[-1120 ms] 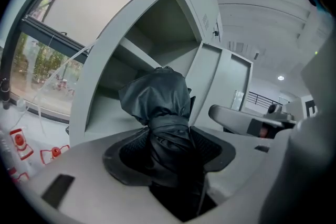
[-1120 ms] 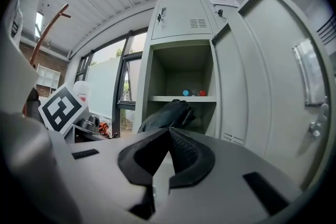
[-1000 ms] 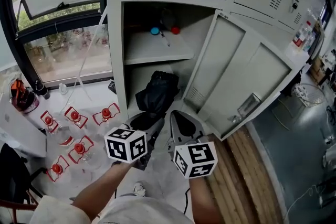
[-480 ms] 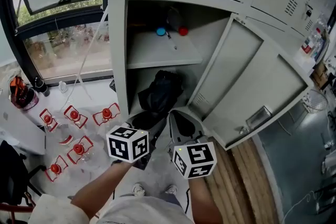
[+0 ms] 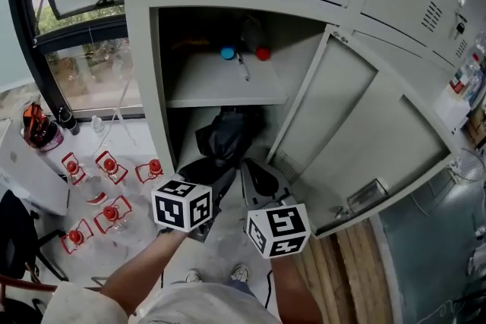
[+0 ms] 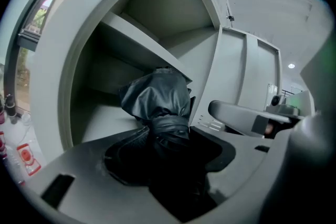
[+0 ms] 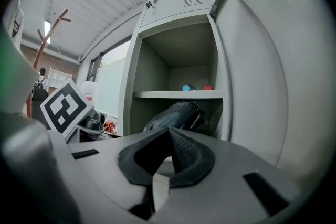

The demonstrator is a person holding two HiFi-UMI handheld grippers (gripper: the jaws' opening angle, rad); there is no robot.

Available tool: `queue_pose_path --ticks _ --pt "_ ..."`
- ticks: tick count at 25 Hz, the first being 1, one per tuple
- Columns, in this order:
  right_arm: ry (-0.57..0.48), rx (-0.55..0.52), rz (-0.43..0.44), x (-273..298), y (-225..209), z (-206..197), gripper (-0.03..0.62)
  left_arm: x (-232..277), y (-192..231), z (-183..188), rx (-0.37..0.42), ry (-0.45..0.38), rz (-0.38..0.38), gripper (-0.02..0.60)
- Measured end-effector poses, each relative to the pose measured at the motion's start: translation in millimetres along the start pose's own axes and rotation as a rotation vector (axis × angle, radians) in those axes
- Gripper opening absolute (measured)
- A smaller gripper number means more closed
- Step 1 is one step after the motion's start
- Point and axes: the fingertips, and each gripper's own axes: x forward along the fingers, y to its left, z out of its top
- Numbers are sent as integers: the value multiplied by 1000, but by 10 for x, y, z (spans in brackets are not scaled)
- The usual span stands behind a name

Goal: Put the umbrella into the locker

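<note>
My left gripper [image 5: 206, 186] is shut on a black folded umbrella [image 5: 225, 134], whose bundled fabric end reaches into the lower compartment of the open grey locker [image 5: 144, 87]. In the left gripper view the umbrella [image 6: 157, 102] fills the space between the jaws of the left gripper [image 6: 168, 139], just below the shelf [image 6: 142, 42]. To its right, my right gripper [image 5: 257, 180] is shut and holds nothing. In the right gripper view the right gripper [image 7: 169, 139] points level at the locker, with the umbrella [image 7: 176, 113] under the shelf.
The locker door [image 5: 357, 133] stands swung open to the right. On the shelf [image 5: 220, 83] lie a blue-capped [image 5: 227, 53] and a red-capped item [image 5: 263, 53]. Red-capped bottles [image 5: 110, 212] stand on the floor at left under a window [image 5: 91, 64]. Wooden boards [image 5: 372, 269] lie at right.
Both grippers have moved toward the locker together. The umbrella's fabric end has gone further into the lower compartment.
</note>
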Motion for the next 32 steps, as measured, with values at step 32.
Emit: queue_pose_path --ticks 32 --pt "-34 -15 113 274 -340 29 3 849 368 501 457 114 168 241"
